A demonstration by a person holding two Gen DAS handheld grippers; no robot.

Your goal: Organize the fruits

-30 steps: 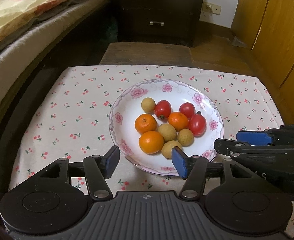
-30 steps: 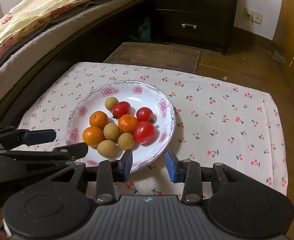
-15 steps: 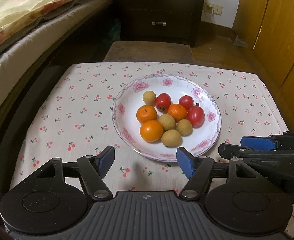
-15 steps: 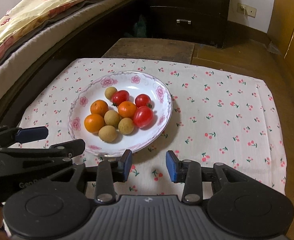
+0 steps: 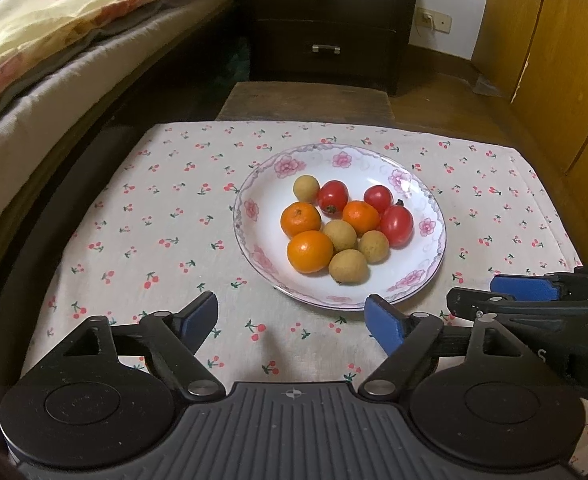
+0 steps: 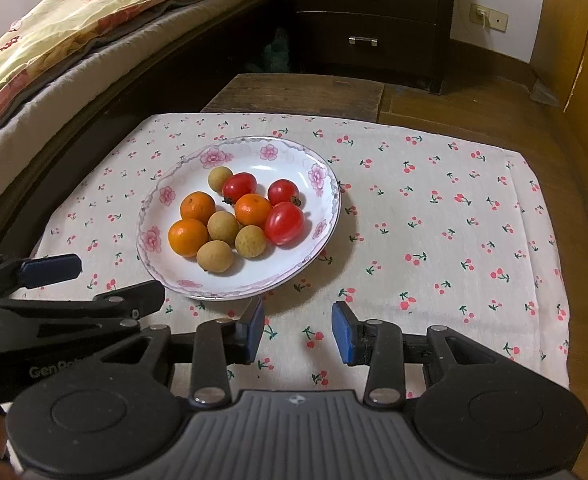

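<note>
Blue-padded fingers (image 5: pixel 382 324) of the left gripper (image 5: pixel 290 318) have just been opening and stand wide with nothing between them; the right gripper (image 6: pixel 297 326) is narrow and holds nothing. Both hover just short of the plate (image 5: pixel 434 240) on the cloth-covered surface (image 5: pixel 154 220). Best take an outer orange (image 5: pixel 309 251) first, closing gently. Oranges, tomatoes (image 5: pixel 396 225) and tan longans (image 5: pixel 349 266) lie clustered, touching.

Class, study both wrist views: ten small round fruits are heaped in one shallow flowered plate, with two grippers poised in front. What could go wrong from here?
1. The fruits touch: taking the front orange may set the longan beside it rolling over the shallow plate rim.
2. The tomatoes look soft; a hard squeeze might split one.
3. The left gripper, jaws just widened and empty, sits close beside the right gripper; reaching together, they could collide.
</note>
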